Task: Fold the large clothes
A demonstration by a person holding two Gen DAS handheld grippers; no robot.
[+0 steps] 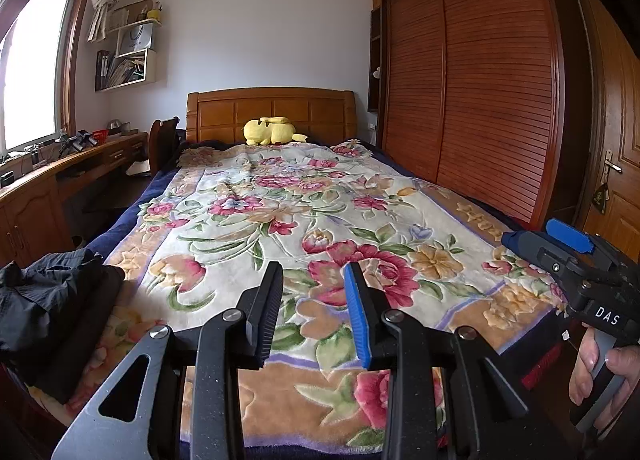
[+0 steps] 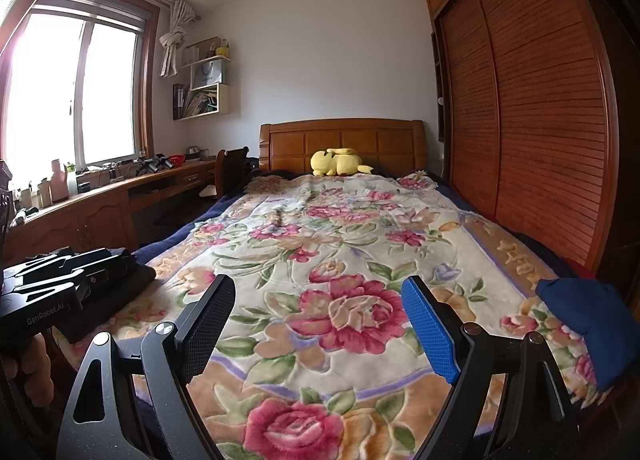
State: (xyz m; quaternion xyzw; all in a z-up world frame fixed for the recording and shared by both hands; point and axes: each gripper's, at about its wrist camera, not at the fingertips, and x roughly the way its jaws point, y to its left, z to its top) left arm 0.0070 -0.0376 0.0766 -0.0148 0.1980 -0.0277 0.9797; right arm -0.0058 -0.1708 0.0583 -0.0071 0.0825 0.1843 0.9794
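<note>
A floral blanket [image 1: 248, 244] [image 2: 320, 236] covers the bed in both views. A pile of dark clothes [image 1: 52, 296] [image 2: 132, 280] lies on the bed's near left corner. A blue garment [image 2: 580, 324] lies at the near right edge. My left gripper [image 1: 314, 300] hovers over the foot of the bed, its jaws a little apart with only blanket behind the gap. It also shows at the left [image 2: 110, 260], in front of the dark pile. My right gripper [image 2: 320, 324] stands wide open over the blanket, holding nothing. A hand [image 1: 600, 364] grips its handle [image 1: 538, 240].
A yellow plush toy [image 1: 272, 131] [image 2: 338, 161] sits against the wooden headboard [image 1: 272, 110]. A slatted wardrobe [image 1: 480, 92] runs close along the bed's right side, with a door [image 1: 616, 164] beyond. A desk [image 2: 104, 200] with small items and a chair [image 2: 232, 172] stand under the window on the left.
</note>
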